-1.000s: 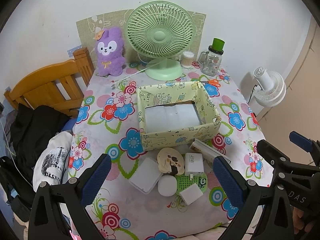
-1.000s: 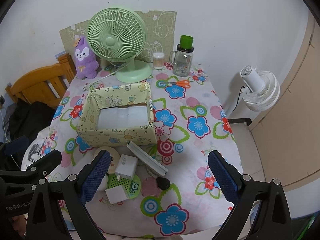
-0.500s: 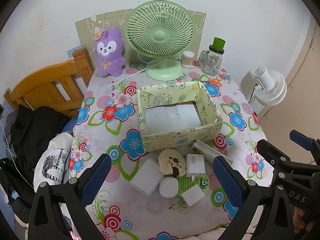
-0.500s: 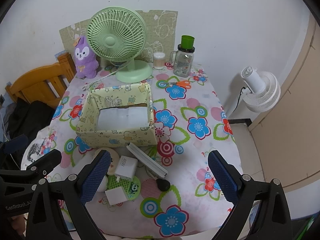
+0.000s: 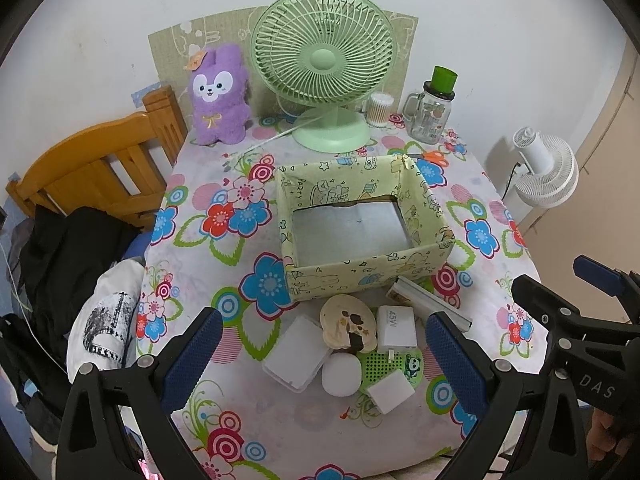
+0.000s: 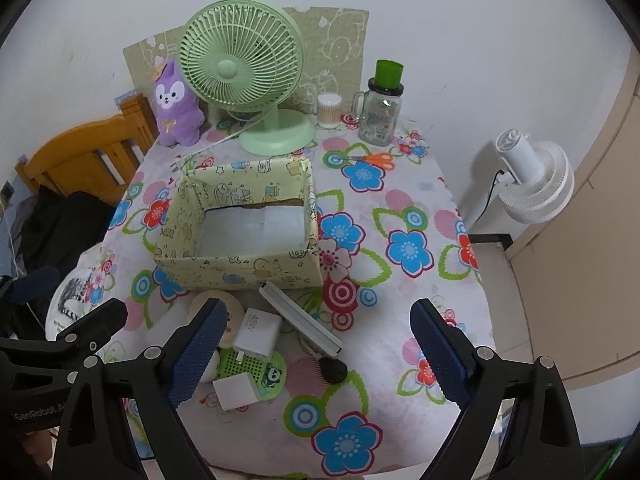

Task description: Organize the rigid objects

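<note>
A yellow patterned box [image 5: 362,224] [image 6: 240,224] stands open and empty mid-table. In front of it lie small rigid objects: a white 45W charger [image 5: 396,328] [image 6: 258,332], a beige shell-like piece [image 5: 348,326], a white flat case [image 5: 298,354], a white round puck [image 5: 341,373], a white cube [image 5: 390,392] [image 6: 234,392], a green perforated disc [image 5: 390,366] [image 6: 256,368], a white bar [image 5: 430,302] [image 6: 300,318] and a black knob [image 6: 333,369]. My left gripper [image 5: 320,360] and right gripper [image 6: 316,354] hover open and empty above the near edge.
At the back stand a green fan [image 5: 326,64], a purple plush [image 5: 218,96], a cotton swab jar [image 5: 379,109], a glass mug [image 5: 432,110] and orange scissors [image 5: 430,157]. A wooden chair [image 5: 92,172] with clothes is left; a white floor fan [image 5: 546,172] is right.
Both grippers have shifted slightly; the table objects sit a little lower and to the right in view. Nothing was grasped or moved.
</note>
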{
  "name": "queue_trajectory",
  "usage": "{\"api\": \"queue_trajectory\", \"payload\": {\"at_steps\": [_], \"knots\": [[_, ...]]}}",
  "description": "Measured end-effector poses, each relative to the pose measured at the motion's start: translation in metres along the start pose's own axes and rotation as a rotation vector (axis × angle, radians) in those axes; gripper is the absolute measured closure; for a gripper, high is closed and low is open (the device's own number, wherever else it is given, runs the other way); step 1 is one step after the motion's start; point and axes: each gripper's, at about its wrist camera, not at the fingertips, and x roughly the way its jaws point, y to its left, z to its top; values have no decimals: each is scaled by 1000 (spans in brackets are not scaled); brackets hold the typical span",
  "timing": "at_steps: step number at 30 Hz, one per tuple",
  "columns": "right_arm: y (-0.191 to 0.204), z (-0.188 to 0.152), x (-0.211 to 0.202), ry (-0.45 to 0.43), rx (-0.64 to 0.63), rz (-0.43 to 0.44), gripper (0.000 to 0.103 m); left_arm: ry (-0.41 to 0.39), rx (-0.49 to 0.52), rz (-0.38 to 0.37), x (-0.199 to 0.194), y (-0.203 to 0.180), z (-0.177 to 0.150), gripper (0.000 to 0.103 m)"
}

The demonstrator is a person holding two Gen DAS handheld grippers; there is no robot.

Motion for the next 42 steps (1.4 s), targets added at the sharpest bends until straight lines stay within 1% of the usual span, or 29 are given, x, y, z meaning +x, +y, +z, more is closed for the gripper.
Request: {"api": "queue_trajectory", "payload": {"at_steps": [8, 16, 19, 32, 42], "knots": [[-3, 4, 17, 31, -19, 6, 9, 38, -17, 0, 18, 3, -1, 1], [0, 6, 43, 71, -66, 15, 9, 83, -37, 12, 42, 8, -5, 1], [2, 4, 55, 88, -84, 19, 12, 108, -51, 19, 54, 12, -8, 2], [1, -8, 108, 189, -132, 20, 18, 214, -86, 37, 104, 19, -24, 3], [6, -20, 142, 263, -196, 12, 18, 294, -86, 78, 136, 30, -41, 4]]}}
